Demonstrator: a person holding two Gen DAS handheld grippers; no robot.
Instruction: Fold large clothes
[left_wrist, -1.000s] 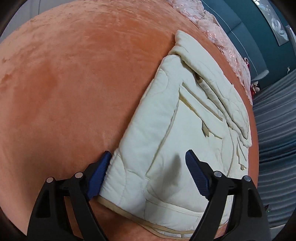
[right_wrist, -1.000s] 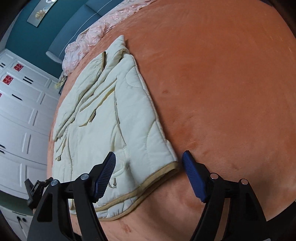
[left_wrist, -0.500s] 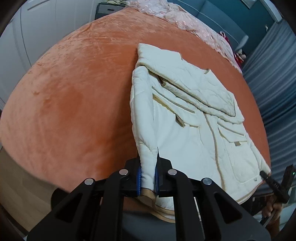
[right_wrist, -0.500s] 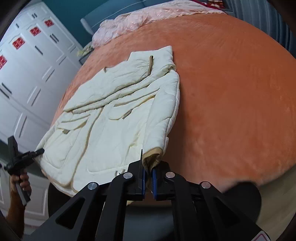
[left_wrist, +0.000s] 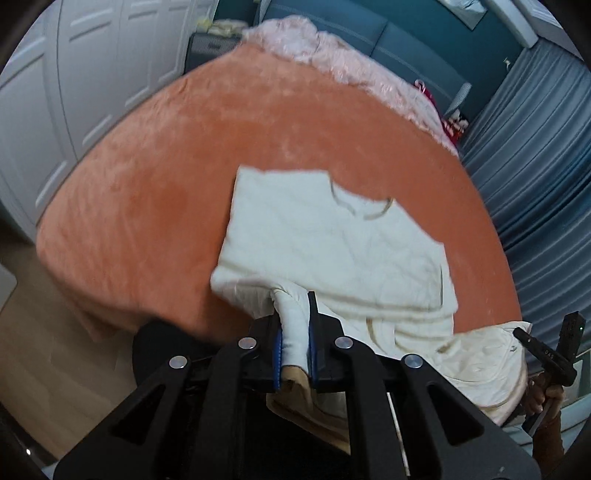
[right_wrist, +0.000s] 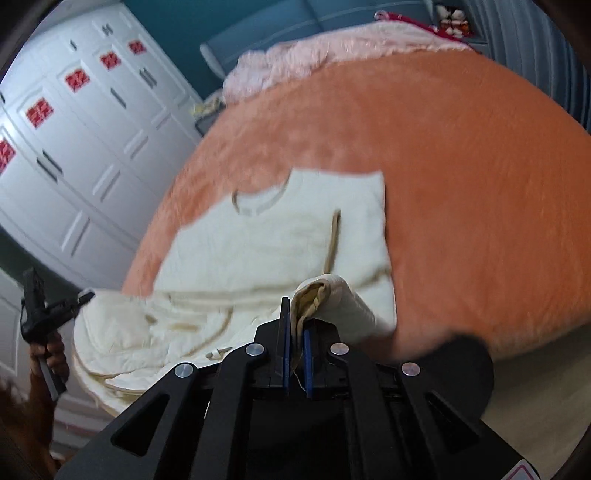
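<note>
The left tongs (left_wrist: 295, 354) are clamped on a rolled bottom corner of the cream jacket (left_wrist: 332, 236), and the right tongs (right_wrist: 295, 354) pinch the other bottom corner, where the tan hem bunches between the blue pads. The jacket lies on the orange bed (left_wrist: 155, 192), its near half raised from the cover and sagging between the two grips, collar end flat and farther off. The right grip looks the weaker one: it seems to catch mostly binding and a thin fold, so a quick swing could pull the corner free and drop that side. If the hands travel unevenly, the hem would likely land skewed over the collar. The slack middle may crumple under the fold, and the padded cloth could slide on the plush cover instead of creasing.
</note>
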